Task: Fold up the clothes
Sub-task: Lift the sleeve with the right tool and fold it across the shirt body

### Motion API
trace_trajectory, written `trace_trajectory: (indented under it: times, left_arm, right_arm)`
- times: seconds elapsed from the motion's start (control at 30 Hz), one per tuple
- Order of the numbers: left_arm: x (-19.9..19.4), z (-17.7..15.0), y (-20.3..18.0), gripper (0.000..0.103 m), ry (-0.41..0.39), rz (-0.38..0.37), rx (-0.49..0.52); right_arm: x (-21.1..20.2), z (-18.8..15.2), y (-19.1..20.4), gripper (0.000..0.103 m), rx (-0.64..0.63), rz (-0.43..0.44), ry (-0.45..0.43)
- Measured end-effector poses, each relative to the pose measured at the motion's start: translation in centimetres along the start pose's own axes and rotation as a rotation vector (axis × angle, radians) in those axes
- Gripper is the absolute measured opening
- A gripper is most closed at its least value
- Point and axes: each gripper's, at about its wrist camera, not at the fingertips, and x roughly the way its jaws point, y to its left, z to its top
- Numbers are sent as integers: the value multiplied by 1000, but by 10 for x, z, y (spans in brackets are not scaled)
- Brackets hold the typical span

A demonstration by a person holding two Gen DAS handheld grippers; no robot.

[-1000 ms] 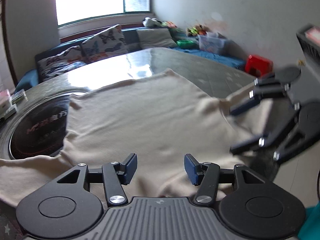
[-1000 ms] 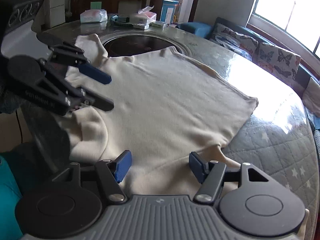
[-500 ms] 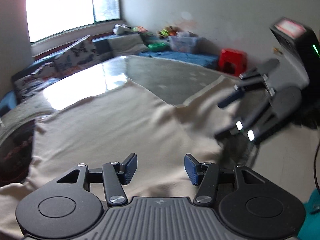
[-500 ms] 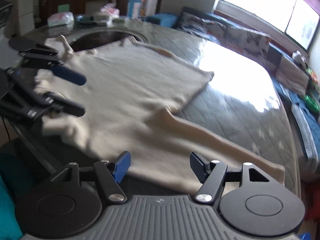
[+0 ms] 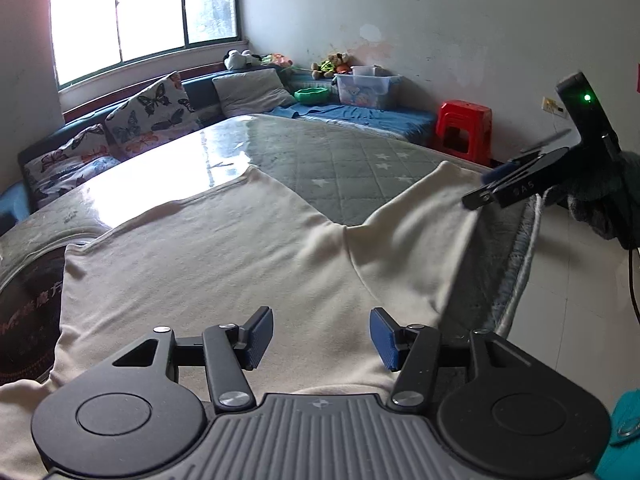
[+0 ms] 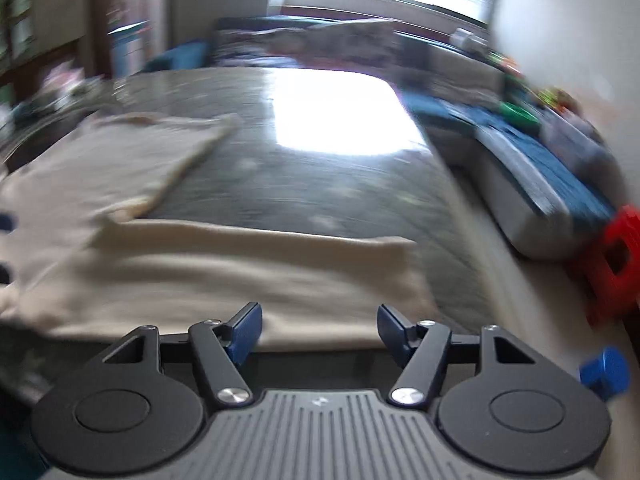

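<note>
A table (image 5: pixel 360 152) with a grey quilted star-print cover fills most of both views, with bright window glare across its far half. A cream shirt (image 5: pixel 208 264) lies spread flat on the near part of the table, its body toward the left and one sleeve (image 5: pixel 416 216) reaching right along the table's edge; in the blurred right wrist view the sleeve (image 6: pixel 248 264) runs crosswise just ahead of the camera. Beyond the table stands a sofa (image 5: pixel 160 108) with butterfly cushions, under a window. A red stool (image 5: pixel 464 128) sits on the floor by the far wall.

The left gripper (image 5: pixel 321 334) hovers over the shirt's near hem with its jaws spread wide and nothing between them. The right gripper (image 6: pixel 319 330) is also spread apart and empty, poised just short of the sleeve; from the left wrist view it (image 5: pixel 500 186) shows at the sleeve's end, though whether it touches the cloth cannot be told.
</note>
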Motion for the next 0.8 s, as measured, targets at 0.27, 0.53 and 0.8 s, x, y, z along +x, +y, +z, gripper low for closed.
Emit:
trace_trajectory:
  times: [0.27, 0.53, 0.8]
  left_arm:
    - [5, 2, 6, 58, 19, 13, -24]
    - [11, 5, 6, 62, 26, 17, -30]
    - [18, 9, 2, 64, 28, 6, -30]
  right_arm:
    - [5, -8, -29, 43, 157, -50, -31]
    - [-1, -7, -32, 9, 213, -48, -73]
    - [-12, -5, -42, 8, 268, -40, -119]
